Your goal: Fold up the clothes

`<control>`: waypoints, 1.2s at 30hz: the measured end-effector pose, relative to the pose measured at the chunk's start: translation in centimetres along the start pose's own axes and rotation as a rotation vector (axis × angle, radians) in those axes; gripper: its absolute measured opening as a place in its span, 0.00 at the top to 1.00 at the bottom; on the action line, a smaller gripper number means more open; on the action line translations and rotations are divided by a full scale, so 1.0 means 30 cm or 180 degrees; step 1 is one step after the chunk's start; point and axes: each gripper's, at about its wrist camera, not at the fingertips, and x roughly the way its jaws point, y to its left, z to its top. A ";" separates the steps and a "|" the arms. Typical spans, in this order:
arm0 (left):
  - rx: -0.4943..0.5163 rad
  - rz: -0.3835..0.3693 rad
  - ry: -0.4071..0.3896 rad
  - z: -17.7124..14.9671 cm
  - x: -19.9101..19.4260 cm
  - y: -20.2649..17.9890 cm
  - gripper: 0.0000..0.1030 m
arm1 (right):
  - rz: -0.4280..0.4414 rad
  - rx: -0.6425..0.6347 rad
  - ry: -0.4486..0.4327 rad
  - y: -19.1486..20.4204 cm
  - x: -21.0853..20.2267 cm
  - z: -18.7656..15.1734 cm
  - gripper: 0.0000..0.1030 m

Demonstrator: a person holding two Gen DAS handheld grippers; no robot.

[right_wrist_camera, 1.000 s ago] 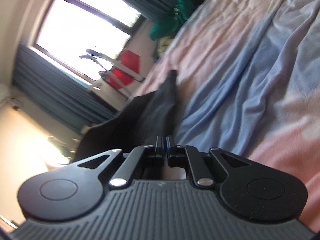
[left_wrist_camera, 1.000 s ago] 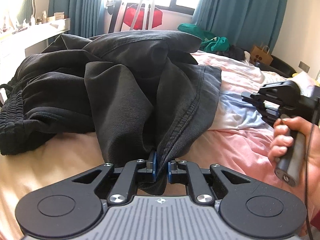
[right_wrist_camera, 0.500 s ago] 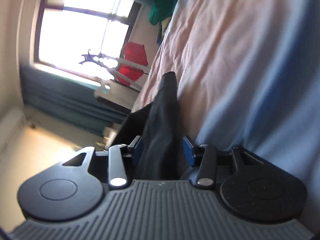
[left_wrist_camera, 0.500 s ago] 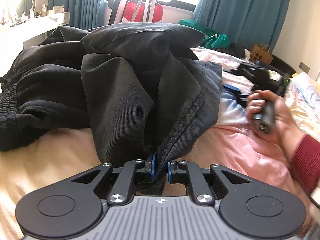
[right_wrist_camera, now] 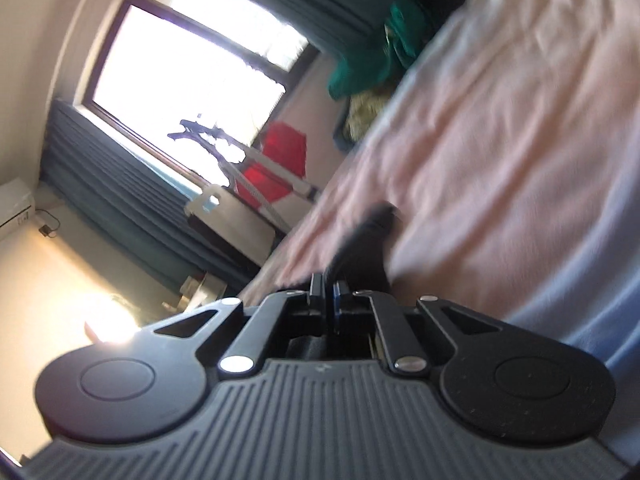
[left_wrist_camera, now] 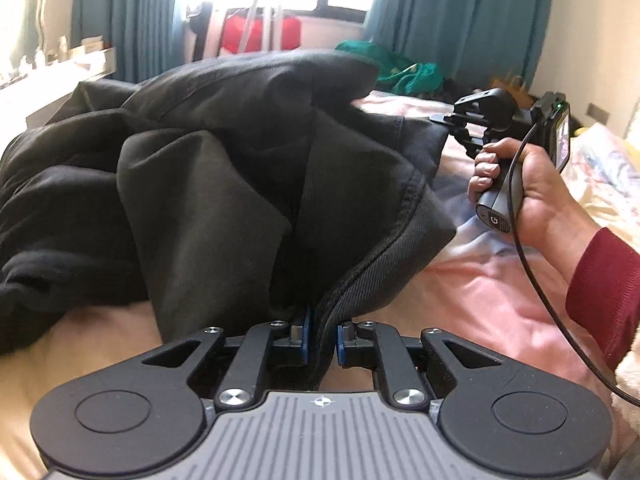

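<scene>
Left gripper (left_wrist_camera: 320,338) fingers pinched on black garment (left_wrist_camera: 224,184) hem, right gripper (right_wrist_camera: 329,294) fingers clamped on far corner, pink bed sheet (left_wrist_camera: 480,292) beneath both.

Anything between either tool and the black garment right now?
No. The left tool is shut on the black garment at its stitched hem. The right tool is shut on another edge of it, seen from the left wrist view too. Nothing else lies between tools and cloth; the garment rests on the pink bedsheet.

Both grippers' jaws clamped tight
</scene>
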 end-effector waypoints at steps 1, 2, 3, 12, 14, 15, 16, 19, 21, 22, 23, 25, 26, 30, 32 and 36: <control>0.0008 -0.0044 -0.0046 0.005 -0.009 0.001 0.89 | -0.0006 -0.0026 -0.0059 0.024 -0.035 0.019 0.94; 0.0047 -0.0068 -0.0088 0.011 -0.020 -0.003 0.89 | -0.0012 -0.0051 -0.0117 0.048 -0.070 0.039 0.94; 0.0093 -0.0088 -0.0130 0.017 -0.030 -0.008 0.89 | -0.0048 -0.0099 -0.0195 0.065 -0.115 0.070 0.94; 0.0858 -0.0575 -0.0387 0.044 -0.049 -0.134 0.87 | -0.0794 0.0366 -0.0830 -0.067 -0.633 0.335 0.94; 0.0933 -0.0779 -0.0380 0.035 -0.056 -0.152 0.80 | -0.1034 0.0609 -0.0776 -0.124 -0.766 0.323 0.94; 0.0939 -0.0868 -0.0360 0.022 -0.064 -0.153 0.78 | -0.1164 0.0778 -0.0684 -0.155 -0.835 0.300 0.94; 0.0926 -0.0881 -0.0339 0.009 -0.070 -0.149 0.77 | -0.1219 0.0836 -0.0613 -0.183 -0.880 0.275 0.94; 0.0912 -0.0843 -0.0260 -0.030 -0.084 -0.136 0.70 | -0.1398 0.0983 -0.0391 -0.264 -0.984 0.201 0.94; 0.0939 -0.0763 -0.0208 -0.042 -0.097 -0.133 0.57 | -0.1480 0.1162 -0.0301 -0.314 -1.005 0.167 0.93; 0.0945 -0.0721 -0.0192 -0.045 -0.108 -0.132 0.42 | -0.1416 0.1353 -0.0329 -0.341 -1.008 0.162 0.93; 0.0952 -0.0673 -0.0187 -0.048 -0.118 -0.130 0.37 | -0.1348 0.1546 -0.0358 -0.369 -1.010 0.158 0.93; 0.0906 -0.0603 -0.0207 -0.057 -0.175 -0.119 0.19 | -0.1275 0.1753 -0.0373 -0.389 -0.992 0.145 0.92; 0.0853 -0.0574 -0.0197 -0.060 -0.208 -0.112 0.16 | -0.1293 0.1774 -0.0367 -0.390 -0.986 0.138 0.91; 0.0465 -0.0343 0.0003 -0.030 -0.324 -0.034 0.12 | -0.1338 0.1680 -0.0176 -0.407 -0.965 0.128 0.88; -0.0022 -0.0206 0.0125 -0.019 -0.345 0.066 0.01 | -0.1290 0.1761 -0.0155 -0.424 -0.980 0.126 0.82; -0.1732 -0.0436 0.0341 -0.047 -0.310 0.370 0.00 | -0.1332 0.1865 -0.0109 -0.443 -1.016 0.103 0.60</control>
